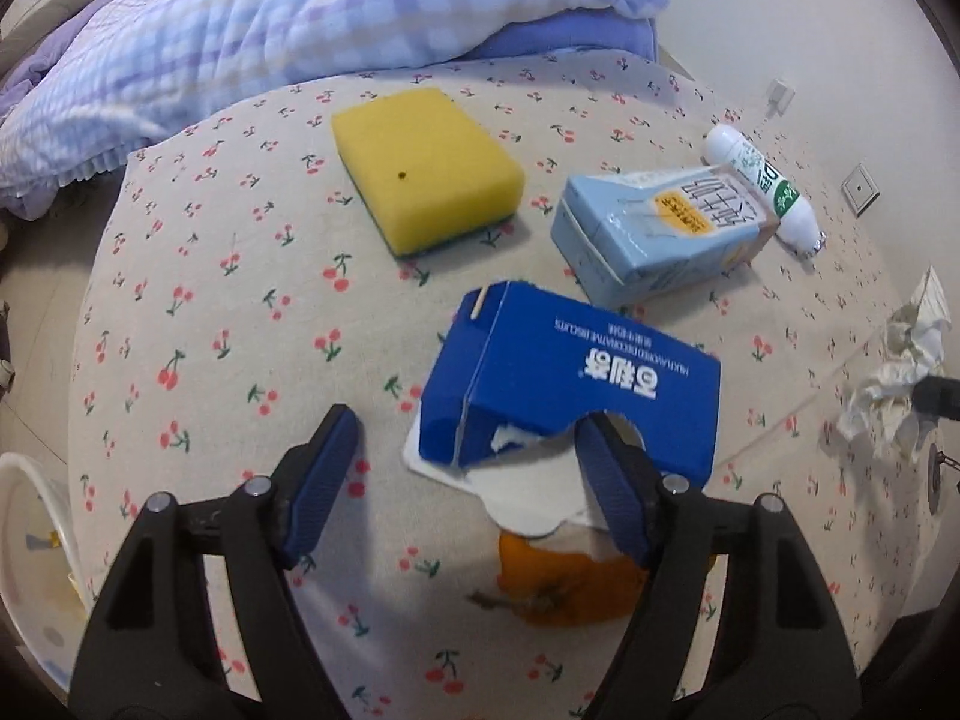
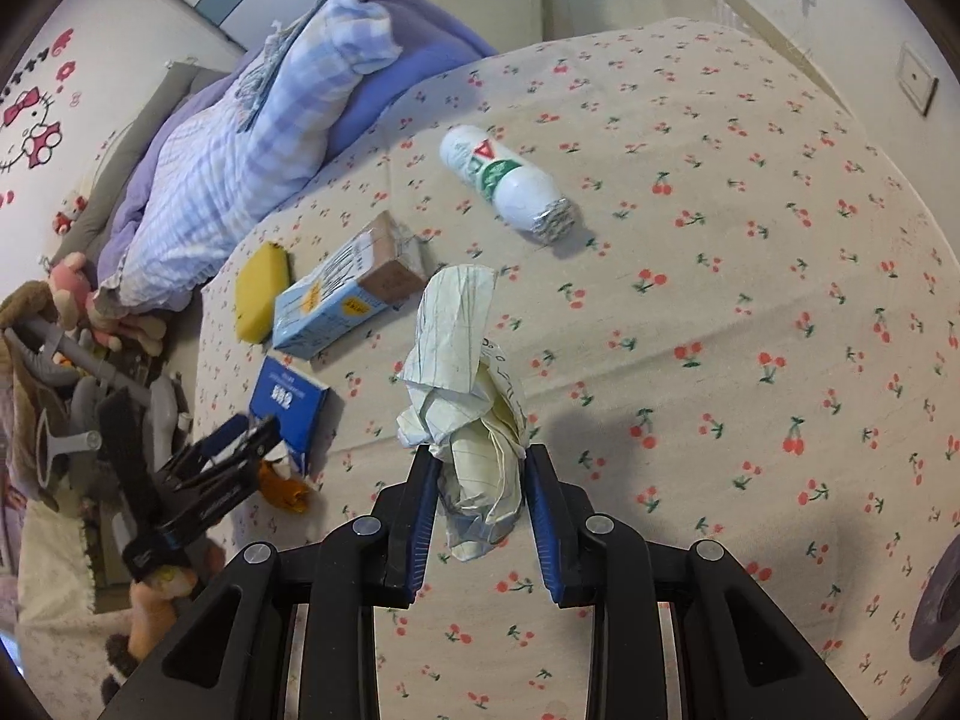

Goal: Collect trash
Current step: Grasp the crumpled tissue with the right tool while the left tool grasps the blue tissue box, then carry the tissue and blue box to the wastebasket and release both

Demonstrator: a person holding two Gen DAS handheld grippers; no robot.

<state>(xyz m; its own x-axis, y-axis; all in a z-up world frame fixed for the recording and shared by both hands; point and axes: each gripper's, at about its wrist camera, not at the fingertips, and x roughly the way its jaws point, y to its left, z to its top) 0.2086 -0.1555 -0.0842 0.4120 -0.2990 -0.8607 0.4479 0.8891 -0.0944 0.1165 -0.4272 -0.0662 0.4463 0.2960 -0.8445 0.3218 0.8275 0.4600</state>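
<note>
My left gripper (image 1: 471, 435) is open, low over the bed, its right finger at the torn edge of a blue biscuit box (image 1: 570, 384) with a white tray (image 1: 528, 492) sticking out. An orange peel (image 1: 564, 588) lies just below. My right gripper (image 2: 480, 456) is shut on a crumpled lined paper (image 2: 468, 384), held above the sheet. The paper also shows in the left wrist view (image 1: 900, 372). A light blue milk carton (image 1: 654, 234), a white bottle (image 2: 504, 180) and a yellow sponge (image 1: 426, 168) lie further back. The left gripper (image 2: 240, 438) shows beside the blue box (image 2: 288, 402).
The cherry-print sheet (image 2: 750, 276) covers the bed. A checked blue quilt (image 1: 270, 30) is heaped at the back. A white bin rim (image 1: 24, 480) sits at the left edge. Soft toys and clutter (image 2: 66, 324) lie off the bed's left side.
</note>
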